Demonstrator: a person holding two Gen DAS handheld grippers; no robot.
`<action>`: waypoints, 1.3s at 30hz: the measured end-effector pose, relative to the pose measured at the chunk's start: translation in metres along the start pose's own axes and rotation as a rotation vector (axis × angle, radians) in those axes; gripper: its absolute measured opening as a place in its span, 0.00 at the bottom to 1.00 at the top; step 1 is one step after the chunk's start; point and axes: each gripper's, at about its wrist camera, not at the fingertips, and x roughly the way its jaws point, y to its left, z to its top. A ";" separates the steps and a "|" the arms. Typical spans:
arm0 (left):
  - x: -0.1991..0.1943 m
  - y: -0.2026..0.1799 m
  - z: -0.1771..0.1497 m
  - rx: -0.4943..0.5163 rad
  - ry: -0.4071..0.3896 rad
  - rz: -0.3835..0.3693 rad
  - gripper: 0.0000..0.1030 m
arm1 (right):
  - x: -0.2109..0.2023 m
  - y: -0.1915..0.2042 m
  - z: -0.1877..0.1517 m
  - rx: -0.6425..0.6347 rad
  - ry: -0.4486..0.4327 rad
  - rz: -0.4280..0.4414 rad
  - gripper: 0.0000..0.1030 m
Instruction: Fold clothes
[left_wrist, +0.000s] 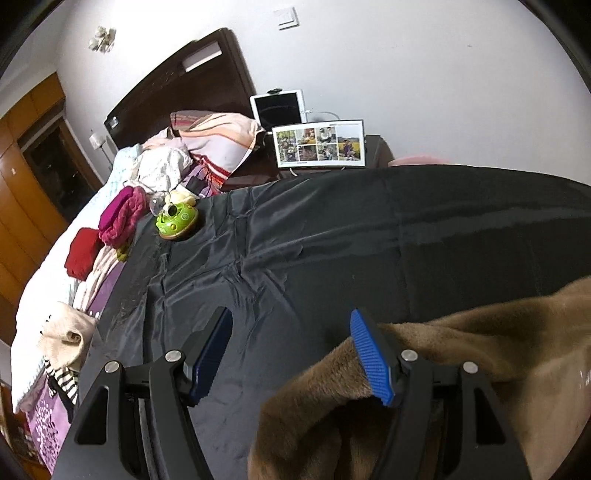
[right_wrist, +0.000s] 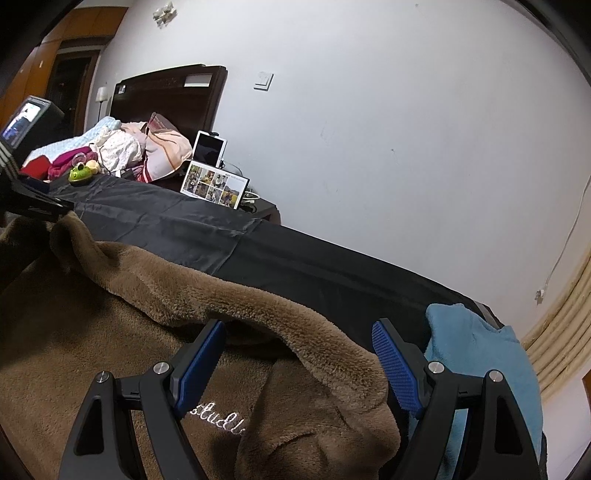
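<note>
A brown fleece garment (right_wrist: 110, 314) with white stitched lettering lies bunched on a black sheet (right_wrist: 295, 254). In the left wrist view the brown garment (left_wrist: 480, 350) fills the lower right. My left gripper (left_wrist: 291, 350) is open; an edge of the garment drapes over its right finger (left_wrist: 373, 362), and nothing is clamped. My right gripper (right_wrist: 299, 365) is open, its jaws wide on either side of a raised fold of the garment. The left gripper also shows at the left edge of the right wrist view (right_wrist: 33, 203).
A blue garment (right_wrist: 476, 354) lies at the sheet's right end. A green toy (left_wrist: 177, 221), red and pink clothes (left_wrist: 118, 218) and a beige garment (left_wrist: 66, 339) lie to the left. A photo board (left_wrist: 319, 146) and tablet (left_wrist: 279, 109) stand by the wall.
</note>
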 end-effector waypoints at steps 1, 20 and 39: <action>-0.005 -0.001 -0.003 0.015 -0.006 -0.004 0.69 | 0.000 0.000 0.000 -0.002 -0.001 0.000 0.81; -0.084 -0.043 -0.070 0.288 -0.010 -0.245 0.73 | -0.001 -0.003 0.000 0.014 0.003 -0.001 0.81; -0.003 -0.094 -0.035 0.180 0.150 -0.275 0.74 | 0.001 -0.006 0.000 0.030 0.012 0.000 0.81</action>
